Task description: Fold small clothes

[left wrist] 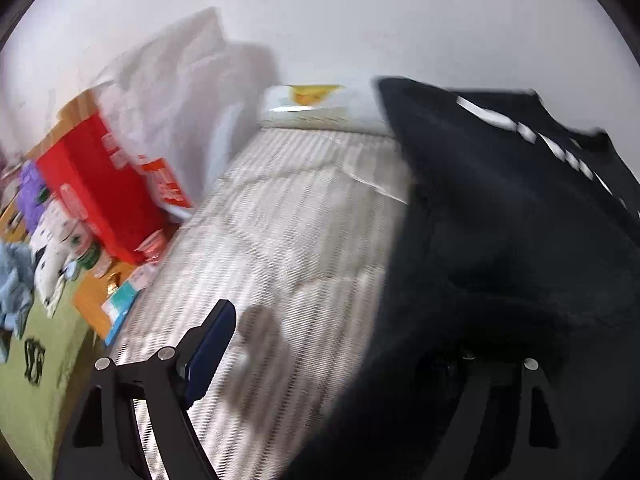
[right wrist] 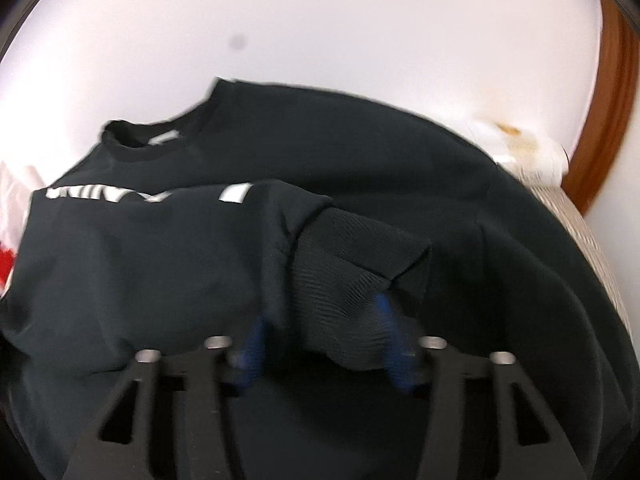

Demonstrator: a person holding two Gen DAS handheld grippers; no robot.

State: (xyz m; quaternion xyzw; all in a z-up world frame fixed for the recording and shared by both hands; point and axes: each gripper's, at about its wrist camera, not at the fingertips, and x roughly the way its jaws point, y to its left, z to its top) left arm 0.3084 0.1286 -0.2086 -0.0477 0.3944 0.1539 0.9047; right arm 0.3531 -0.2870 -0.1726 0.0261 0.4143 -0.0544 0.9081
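A black sweatshirt (right wrist: 360,168) with white lettering lies on the striped bed cover, neck hole at the far left in the right wrist view. Its sleeve is folded across the chest, and the ribbed cuff (right wrist: 352,280) is bunched between the blue pads (right wrist: 390,332) of my right gripper (right wrist: 324,340), which is shut on it. In the left wrist view the same sweatshirt (left wrist: 500,220) fills the right side and covers the right finger of my left gripper (left wrist: 352,328). The left finger's blue pad (left wrist: 212,344) stands wide over bare bed cover, with nothing pinched.
The striped bed cover (left wrist: 288,220) runs away to a white wall. At the left stand a red box (left wrist: 100,184), a white plastic bag (left wrist: 168,92) and small packets on a wooden table (left wrist: 92,300). A green cloth (left wrist: 36,392) lies nearer. A wooden frame (right wrist: 600,120) is at the right.
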